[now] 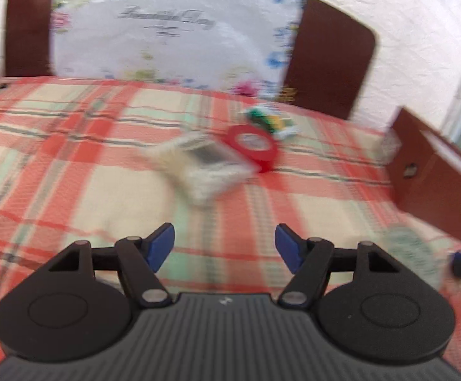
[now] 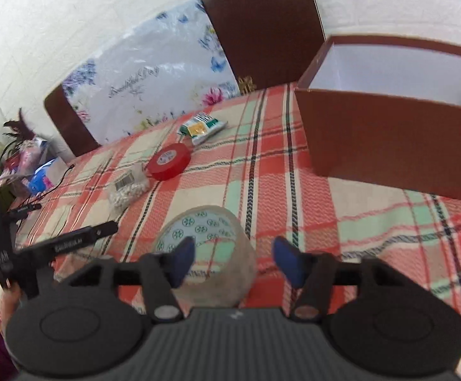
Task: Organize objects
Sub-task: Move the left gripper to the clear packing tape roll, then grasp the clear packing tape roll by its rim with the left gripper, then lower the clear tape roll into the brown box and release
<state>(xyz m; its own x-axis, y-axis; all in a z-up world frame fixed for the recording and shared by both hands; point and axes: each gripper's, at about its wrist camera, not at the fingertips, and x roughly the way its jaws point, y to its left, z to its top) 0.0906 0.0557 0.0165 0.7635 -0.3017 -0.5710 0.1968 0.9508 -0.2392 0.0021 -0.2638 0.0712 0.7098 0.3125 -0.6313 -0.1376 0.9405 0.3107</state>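
On the plaid cloth [image 2: 293,171] covering the bench, the large roll of clear tape [image 2: 209,254] lies flat directly in front of the right claw [image 2: 233,262], a good way in front of the brown box [image 2: 398,146] and nearer to this claw than any other loose item. The right claw stands apart; its left blue pad [image 2: 182,260] overlaps the roll's near rim in the view, the right pad stands clear of it, and contact cannot be confirmed. The roll is round, so it presents no long axis; its open core faces up. In my judgement the right hand is the better placed for it, and the box, open and white inside, lies beyond and to the right of the roll. Further from the box, in a loose diagonal line, sit a red tape roll [image 2: 168,162], a clear bag of small pale pieces [image 2: 127,187] and a green and yellow packet [image 2: 203,127]. The left claw [image 1: 224,247] is also apart and empty, well short of the bag [image 1: 198,168]; this view is blurred. Behind the bench stand two brown chair backs [image 2: 262,28] with a flowered plastic bag [image 2: 148,82] against a white textured wall [image 2: 71,16].
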